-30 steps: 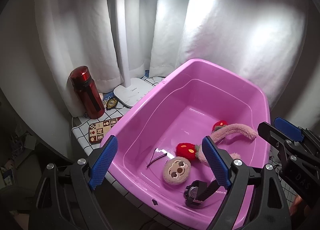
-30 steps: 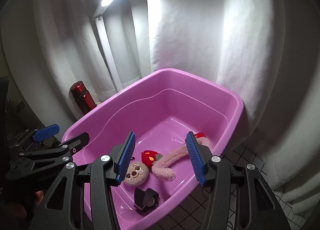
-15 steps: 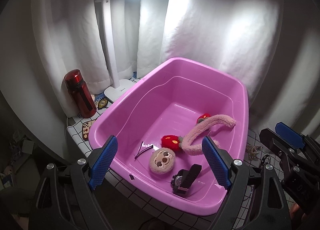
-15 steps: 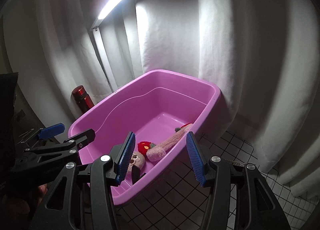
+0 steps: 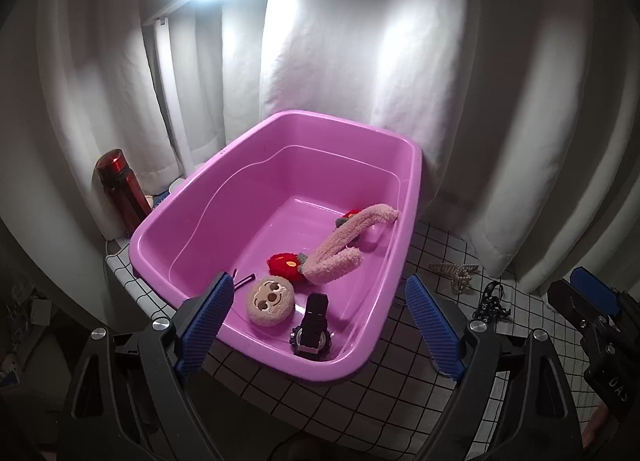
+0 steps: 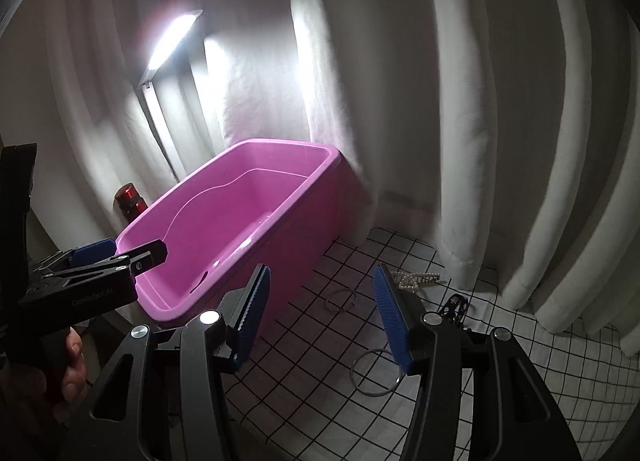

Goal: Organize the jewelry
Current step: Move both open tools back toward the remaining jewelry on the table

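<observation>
A pink tub (image 5: 408, 197) (image 6: 304, 229) stands on the checked cloth. In it lie a black watch (image 5: 313, 328), a round plush sloth face (image 5: 270, 301), a pink plush headband with red strawberries (image 5: 340, 249) and a dark hairpin (image 5: 243, 281). On the cloth right of the tub lie a pearl hair clip (image 5: 454, 271) (image 6: 416, 280), a black strap (image 5: 490, 303) (image 6: 454, 307), a thin bangle (image 6: 341, 295) and a silver ring (image 6: 374, 373). My left gripper (image 5: 318, 325) is open and empty at the tub's near rim. My right gripper (image 6: 324, 319) is open and empty above the bangles.
A red bottle (image 5: 120, 191) (image 6: 130, 203) stands left of the tub. A lit desk lamp (image 6: 170, 41) rises behind it. White curtains (image 5: 480, 101) close the back and right. The cloth's front left edge (image 5: 132, 281) drops off.
Both grippers pulled back and swung right, away from the tub. The right gripper now looks at the cloth with the bangles beside the tub. The watch lies in the tub's near corner.
</observation>
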Demonstrator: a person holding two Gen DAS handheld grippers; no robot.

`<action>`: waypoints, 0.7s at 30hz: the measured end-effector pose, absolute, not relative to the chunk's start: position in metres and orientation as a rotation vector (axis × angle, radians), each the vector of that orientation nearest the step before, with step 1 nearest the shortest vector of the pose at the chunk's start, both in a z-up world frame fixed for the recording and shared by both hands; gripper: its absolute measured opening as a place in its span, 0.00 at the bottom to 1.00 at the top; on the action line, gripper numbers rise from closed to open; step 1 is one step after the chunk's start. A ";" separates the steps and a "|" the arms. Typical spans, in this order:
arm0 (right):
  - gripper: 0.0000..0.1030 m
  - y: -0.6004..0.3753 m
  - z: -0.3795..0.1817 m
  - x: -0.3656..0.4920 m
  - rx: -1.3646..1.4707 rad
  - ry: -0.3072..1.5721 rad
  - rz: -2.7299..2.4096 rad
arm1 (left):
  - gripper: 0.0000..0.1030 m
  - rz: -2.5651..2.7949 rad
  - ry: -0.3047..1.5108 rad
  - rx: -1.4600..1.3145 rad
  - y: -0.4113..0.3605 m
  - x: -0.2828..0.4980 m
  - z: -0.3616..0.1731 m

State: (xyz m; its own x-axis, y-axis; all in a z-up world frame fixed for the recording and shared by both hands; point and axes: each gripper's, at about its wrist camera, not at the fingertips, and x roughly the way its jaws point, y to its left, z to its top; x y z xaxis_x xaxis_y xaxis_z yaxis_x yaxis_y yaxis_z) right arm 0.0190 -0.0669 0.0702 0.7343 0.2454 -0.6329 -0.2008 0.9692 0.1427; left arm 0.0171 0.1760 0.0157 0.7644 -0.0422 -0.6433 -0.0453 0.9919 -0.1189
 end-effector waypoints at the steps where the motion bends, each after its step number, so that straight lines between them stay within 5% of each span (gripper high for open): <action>1: 0.50 -0.076 0.070 0.013 0.071 0.703 0.227 | 0.84 -0.012 0.699 -0.127 0.171 0.015 0.016; 21: 0.51 -0.173 0.013 -0.040 0.155 0.799 0.042 | 0.90 -0.279 0.770 -0.109 0.072 -0.012 -0.027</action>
